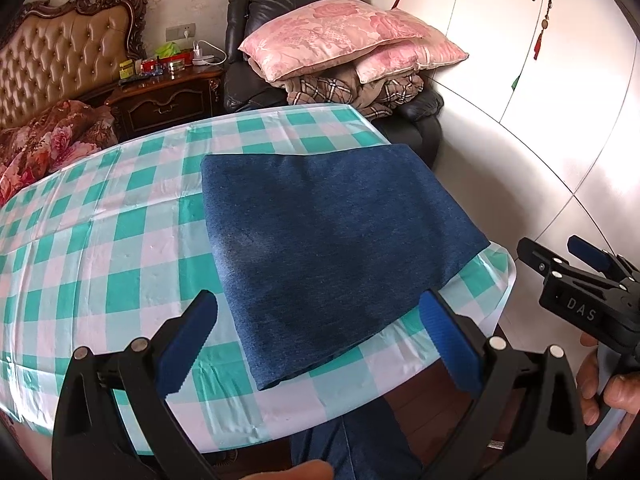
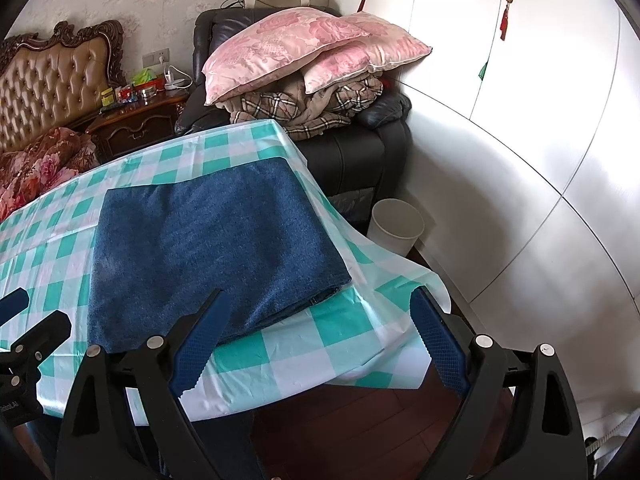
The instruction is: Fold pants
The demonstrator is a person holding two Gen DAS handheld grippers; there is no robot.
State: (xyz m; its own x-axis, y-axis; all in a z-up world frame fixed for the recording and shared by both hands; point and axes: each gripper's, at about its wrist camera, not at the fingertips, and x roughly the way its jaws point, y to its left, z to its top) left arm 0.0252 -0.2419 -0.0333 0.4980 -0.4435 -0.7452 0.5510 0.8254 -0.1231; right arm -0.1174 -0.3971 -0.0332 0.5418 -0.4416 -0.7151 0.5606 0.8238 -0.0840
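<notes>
The dark blue pants [image 1: 332, 248] lie folded into a flat rectangle near the right end of the table with the green-and-white checked cloth [image 1: 100, 240]. They show in the right wrist view too [image 2: 212, 252]. My left gripper [image 1: 318, 320] is open and empty, held above the near edge of the pants. My right gripper [image 2: 316, 312] is open and empty, above the near right corner of the pants. The right gripper also shows at the right edge of the left wrist view [image 1: 560, 258], off the table. The left gripper shows at the left edge of the right wrist view [image 2: 36, 312].
A black armchair [image 2: 352, 152] piled with pink pillows [image 2: 288, 48] and a plaid blanket stands behind the table. A white bin [image 2: 394, 226] sits on the floor at the right. White wardrobe doors [image 2: 520, 120] line the right side. A bed and nightstand [image 1: 168, 96] are at left.
</notes>
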